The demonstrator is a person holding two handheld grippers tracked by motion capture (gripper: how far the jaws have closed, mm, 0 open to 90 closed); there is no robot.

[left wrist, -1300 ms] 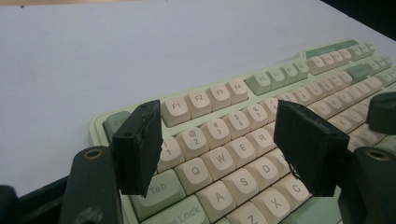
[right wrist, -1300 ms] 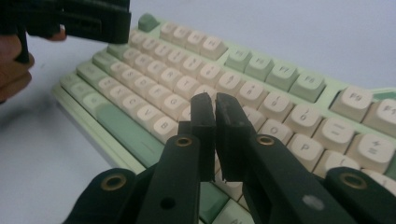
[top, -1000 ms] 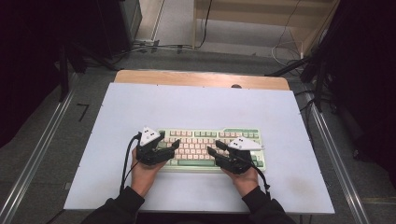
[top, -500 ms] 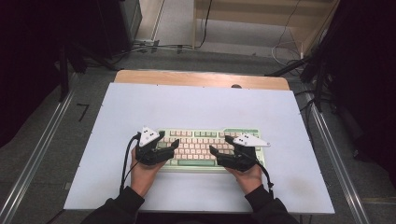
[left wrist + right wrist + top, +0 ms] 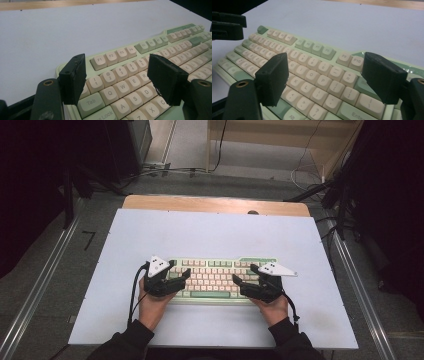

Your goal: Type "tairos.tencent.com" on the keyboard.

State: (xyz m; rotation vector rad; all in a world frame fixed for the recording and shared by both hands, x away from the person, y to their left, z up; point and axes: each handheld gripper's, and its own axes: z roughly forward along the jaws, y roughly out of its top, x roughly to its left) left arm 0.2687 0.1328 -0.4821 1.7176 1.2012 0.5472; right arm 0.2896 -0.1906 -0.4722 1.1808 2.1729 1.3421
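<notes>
Keyboard point(image 5: 220, 277) is lying crosswise on the surface point(image 5: 210, 235), and I am hovering my left gripper point(image 5: 176, 281) and right gripper point(image 5: 243, 285) over opposite ends, both wide open, holding nothing.

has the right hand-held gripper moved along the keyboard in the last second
Yes. The right hand-held gripper slid slightly right along the keyboard, toward its right end; the keyboard stayed put.

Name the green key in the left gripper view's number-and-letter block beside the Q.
The Tab key, pale green, sits directly left of the cream Q key; its neighbours rightward are all cream.
</notes>
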